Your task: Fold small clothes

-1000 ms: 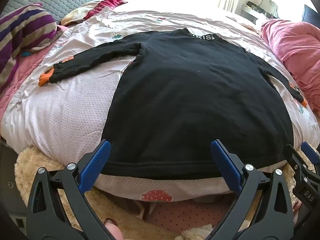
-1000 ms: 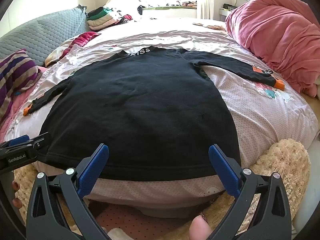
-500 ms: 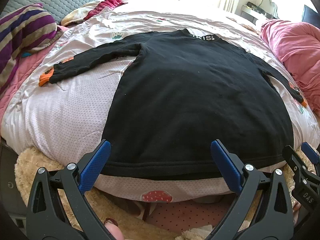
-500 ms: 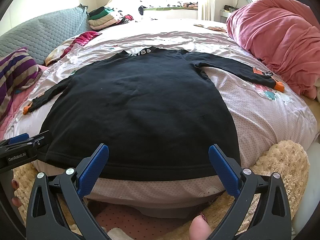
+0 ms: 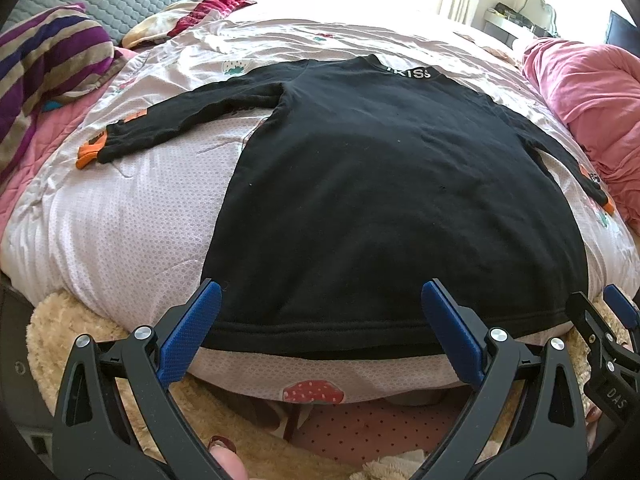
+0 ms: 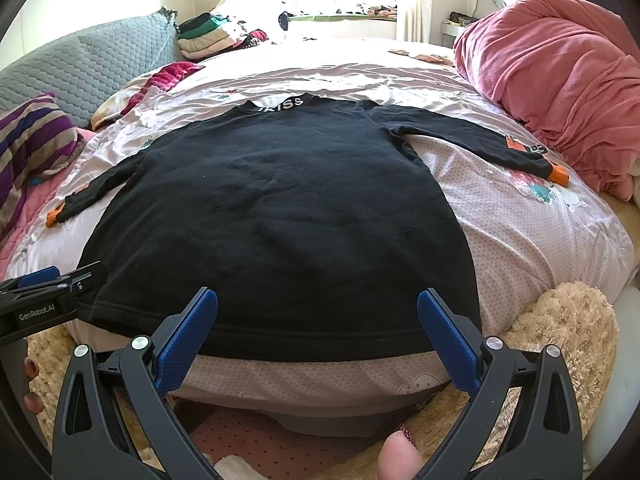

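A black long-sleeved top [image 5: 384, 200] lies flat and face down on the bed [image 5: 132, 232], collar at the far end, hem along the near edge, both sleeves spread out to the sides. The left gripper [image 5: 320, 320] hovers just short of the hem with its fingers wide and empty; the right gripper [image 6: 318, 320] does the same a little further along, fingers equally wide, nothing between them.

No fold looks begun, so the step in hand is probably the first grasp. To do it well, each gripper would best take one hem corner or one sleeve, not the middle of the hem where both now point, pinching only the top's own cloth and not the pink quilt [image 6: 532, 232] under it. A sleeve [image 6: 472, 140] folded inward across the body first would give a neater packet. The knit looks soft and limp, so lifting it low and laying it down slowly should keep the far side from dragging out of square.

No baskets or boxes are visible; a stack of folded clothes [image 6: 208, 38] sits loose at the far end of the bed
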